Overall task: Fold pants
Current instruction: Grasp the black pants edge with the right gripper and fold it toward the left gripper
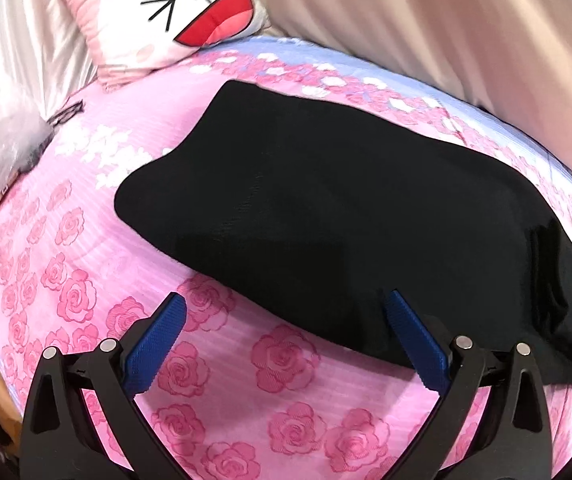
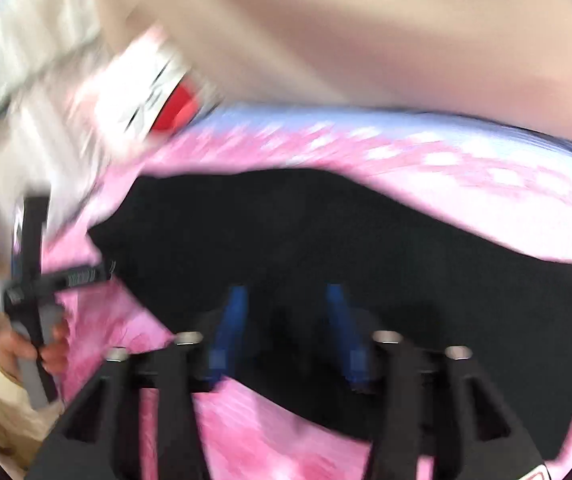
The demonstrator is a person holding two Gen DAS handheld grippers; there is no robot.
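The black pants (image 1: 326,208) lie in a folded slab on the rose-print bed (image 1: 65,288), so this looks like the pause between folds. The left claw (image 1: 286,340) and right claw (image 2: 286,332) both gape empty at the near edge; next, each needs to pinch that edge.

— Pants (image 1: 326,216)?
— Black cloth, matt, finely knit, soft.
— Bed sheet (image 1: 85,248)?
— Pink woven cloth, faintly ribbed, printed with roses.
— Left gripper (image 1: 283,312)?
— Matt black plastic arms, blue ribbed rubbery pads (image 1: 153,344), shiny metal pins.
— Pillow (image 1: 173,12)?
— Smooth printed cloth.
— Curtain (image 1: 446,32)?
— Beige cloth, slight sheen.
— Bag (image 1: 1,156) at the edge?
— Clear glossy plastic.
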